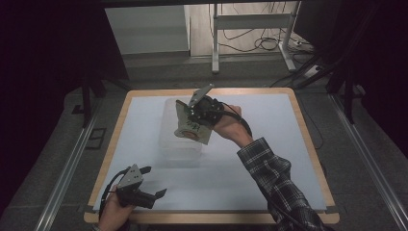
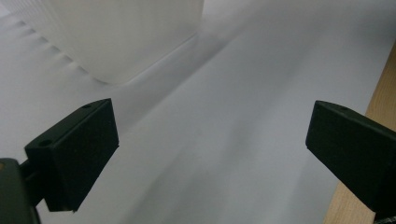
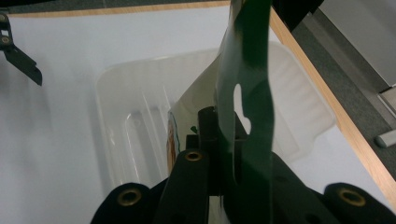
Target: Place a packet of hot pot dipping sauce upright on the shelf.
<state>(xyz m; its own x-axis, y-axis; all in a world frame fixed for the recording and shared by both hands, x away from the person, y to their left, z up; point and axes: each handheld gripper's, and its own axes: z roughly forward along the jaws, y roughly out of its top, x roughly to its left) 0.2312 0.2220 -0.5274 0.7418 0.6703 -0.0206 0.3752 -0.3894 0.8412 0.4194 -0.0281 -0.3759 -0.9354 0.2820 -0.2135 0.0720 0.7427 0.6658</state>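
at the lower left of the high view the left gripper (image 1: 155, 182) rests near the table's (image 1: 269, 192) front edge, jaws wide apart with nothing between them; in its own view the bin's (image 2: 126, 42) wall stands ahead at upper left, well apart. farther up, mid-frame, the right gripper (image 1: 192, 113) is clamped tight on a packet (image 1: 192, 129). in the right gripper view the pinch is on the packet's green top strip (image 3: 247, 93), beside the hang hole. the packet hangs down and left from the jaws, its long axis tilted, low end over the clear bin (image 1: 180, 144). beyond the jaws the open bin (image 3: 135, 121) lies straight below. i judge the drop turns on that: the right hand is already over the bin, the left far off.
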